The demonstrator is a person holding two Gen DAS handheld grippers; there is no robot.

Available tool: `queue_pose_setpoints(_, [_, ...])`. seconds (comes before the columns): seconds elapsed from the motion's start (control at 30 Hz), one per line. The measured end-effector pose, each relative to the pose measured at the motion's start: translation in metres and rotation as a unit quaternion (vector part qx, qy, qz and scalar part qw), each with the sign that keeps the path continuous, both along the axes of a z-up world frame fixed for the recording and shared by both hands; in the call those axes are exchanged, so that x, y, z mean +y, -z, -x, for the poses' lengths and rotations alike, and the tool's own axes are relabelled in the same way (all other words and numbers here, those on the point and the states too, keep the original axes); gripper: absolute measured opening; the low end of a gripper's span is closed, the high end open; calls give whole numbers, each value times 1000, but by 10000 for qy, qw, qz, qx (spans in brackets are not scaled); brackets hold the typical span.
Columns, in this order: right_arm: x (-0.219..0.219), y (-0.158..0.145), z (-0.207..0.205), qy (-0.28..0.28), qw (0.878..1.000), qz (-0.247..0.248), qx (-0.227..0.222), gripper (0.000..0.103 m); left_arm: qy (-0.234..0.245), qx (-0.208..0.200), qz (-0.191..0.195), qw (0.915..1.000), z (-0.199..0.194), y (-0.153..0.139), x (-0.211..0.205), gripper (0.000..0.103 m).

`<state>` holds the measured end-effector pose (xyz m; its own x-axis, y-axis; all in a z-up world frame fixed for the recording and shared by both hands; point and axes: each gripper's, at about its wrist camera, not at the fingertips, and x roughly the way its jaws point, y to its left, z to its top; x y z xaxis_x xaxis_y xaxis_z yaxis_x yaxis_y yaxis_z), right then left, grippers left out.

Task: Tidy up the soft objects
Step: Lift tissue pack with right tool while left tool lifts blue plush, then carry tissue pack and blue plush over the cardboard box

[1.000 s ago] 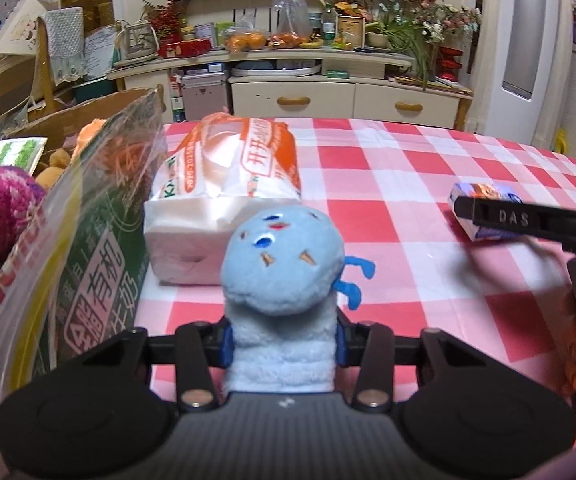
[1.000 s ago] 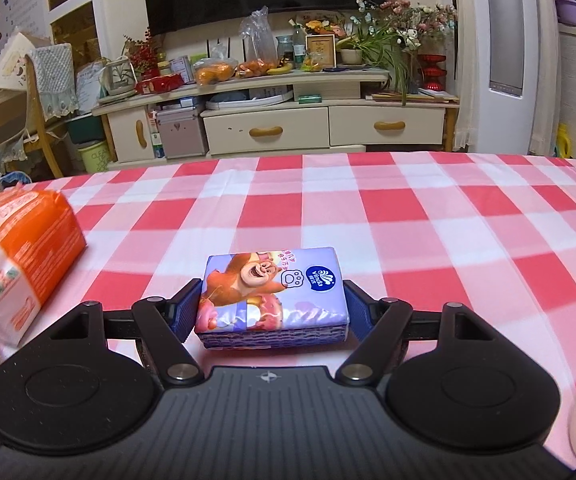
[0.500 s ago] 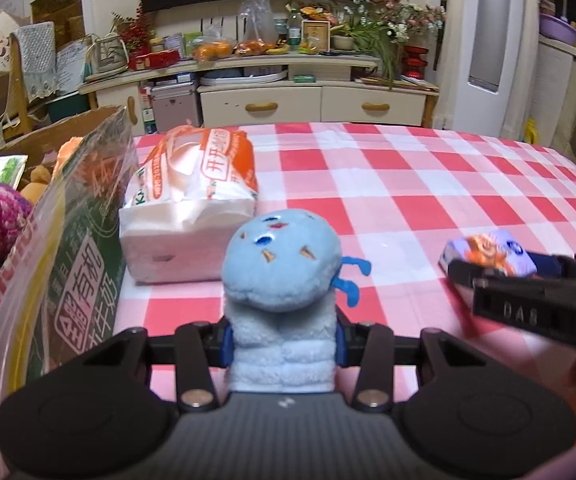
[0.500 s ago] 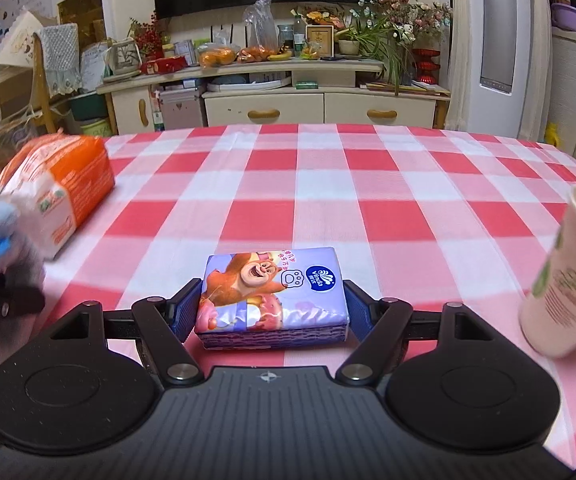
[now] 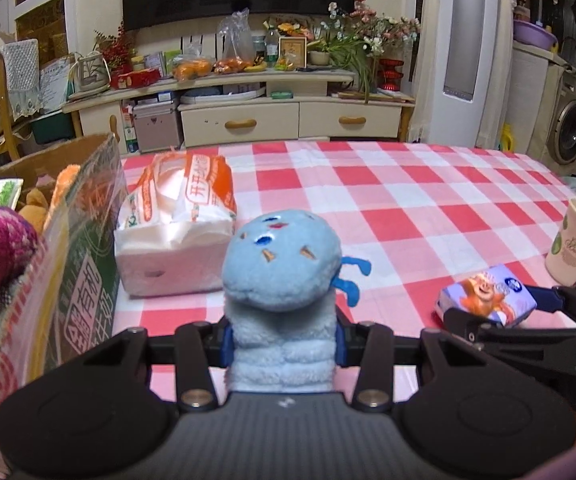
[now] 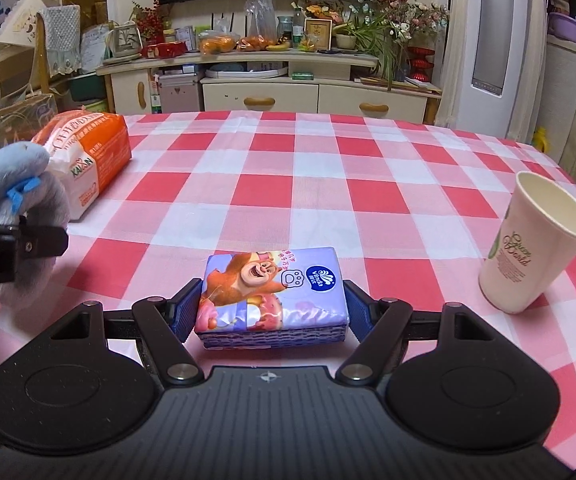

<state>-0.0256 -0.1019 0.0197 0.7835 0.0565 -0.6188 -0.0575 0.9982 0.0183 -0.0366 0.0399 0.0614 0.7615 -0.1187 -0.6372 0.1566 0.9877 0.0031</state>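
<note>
Fuzzy blue plush toy (image 5: 281,276) clamped in left tongs (image 5: 283,340); right tongs (image 6: 271,310) grip glossy rectangular tissue pack (image 6: 273,294)

Left wrist view: cardboard box (image 5: 87,240) wall blocks frame left, tissue bag (image 5: 179,232) sits tight against it centre-left. Checkered desk (image 5: 408,208) is open centre to upper right. Paper cup (image 6: 536,248) stands at right edge, near right tool (image 6: 271,304).
</note>
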Motion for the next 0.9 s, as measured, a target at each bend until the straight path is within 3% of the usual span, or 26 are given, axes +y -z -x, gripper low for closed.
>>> queue_pose_setpoints(0.9, [29,-37,23,-122,9998,14,-176,90,85,-855,161,9962,15,-49,25,43])
